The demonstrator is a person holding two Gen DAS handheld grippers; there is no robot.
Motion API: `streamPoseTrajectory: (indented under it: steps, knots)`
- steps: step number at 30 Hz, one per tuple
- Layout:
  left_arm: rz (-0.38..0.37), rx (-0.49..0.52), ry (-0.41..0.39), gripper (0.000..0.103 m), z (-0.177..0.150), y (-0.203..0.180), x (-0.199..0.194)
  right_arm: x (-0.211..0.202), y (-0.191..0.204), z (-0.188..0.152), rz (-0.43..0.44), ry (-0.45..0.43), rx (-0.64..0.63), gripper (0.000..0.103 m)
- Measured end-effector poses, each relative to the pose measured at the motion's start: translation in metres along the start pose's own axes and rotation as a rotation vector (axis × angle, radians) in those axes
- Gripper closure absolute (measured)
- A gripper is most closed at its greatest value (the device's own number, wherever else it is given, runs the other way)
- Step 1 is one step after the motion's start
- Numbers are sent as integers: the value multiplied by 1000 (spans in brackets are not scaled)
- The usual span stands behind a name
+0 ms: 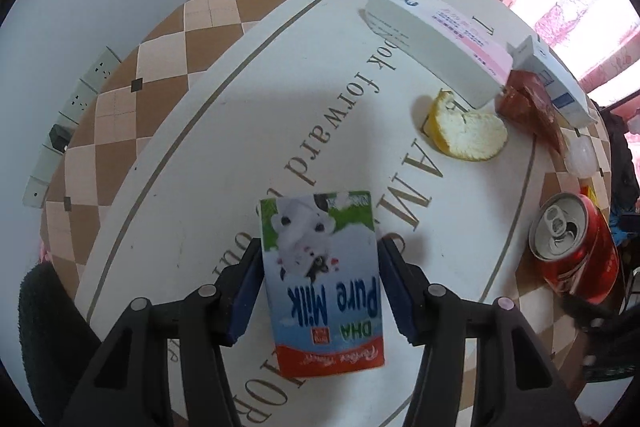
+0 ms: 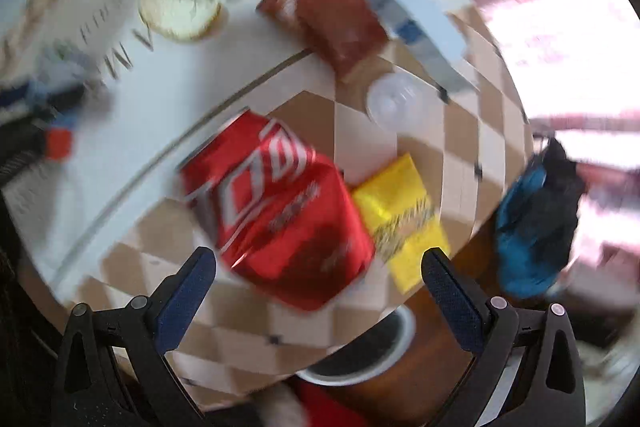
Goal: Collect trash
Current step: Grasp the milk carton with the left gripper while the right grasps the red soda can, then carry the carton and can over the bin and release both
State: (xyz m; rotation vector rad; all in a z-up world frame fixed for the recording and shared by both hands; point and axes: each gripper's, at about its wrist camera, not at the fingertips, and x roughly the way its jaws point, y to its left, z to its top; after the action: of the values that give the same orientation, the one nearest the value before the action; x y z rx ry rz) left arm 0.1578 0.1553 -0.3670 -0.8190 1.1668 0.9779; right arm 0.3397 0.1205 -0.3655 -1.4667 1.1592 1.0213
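Left wrist view: left gripper [image 1: 320, 279] is clamping milk carton [image 1: 320, 279], lower centre | right gripper [image 2: 319, 267] is hovering, jaws apart, before red can [image 2: 276, 215], mid-frame | step: picking trash | next: closing on can, binning carton.

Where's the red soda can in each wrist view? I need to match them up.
Left wrist: red soda can at the right edge, lying on the table.
Right wrist: centre, ahead of the open right gripper.
Shared landmark: orange peel.
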Motion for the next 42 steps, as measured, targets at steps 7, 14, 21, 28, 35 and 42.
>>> streamPoseTrajectory:
  steps: [7, 14, 21, 28, 35, 42]
  knots:
    - [-19, 20, 6, 50, 4, 9, 0, 34, 10, 26, 84, 57, -29, 1]
    - [16, 53, 17, 50, 13, -6, 1, 25, -3, 18, 162, -5, 80, 14]
    - [-3, 69, -13, 55, 6, -3, -3, 20, -15, -13, 207, -77, 274, 14]
    - [34, 117, -79, 56, -2, -2, -21, 8, -27, -89, 261, -285, 608, 14]
    - [22, 219, -208, 56, -22, -15, -76, -15, -18, -176, 356, -489, 888, 15]
    - [-90, 357, -360, 56, -38, -64, -161, -58, -16, -227, 408, -706, 1096, 15]
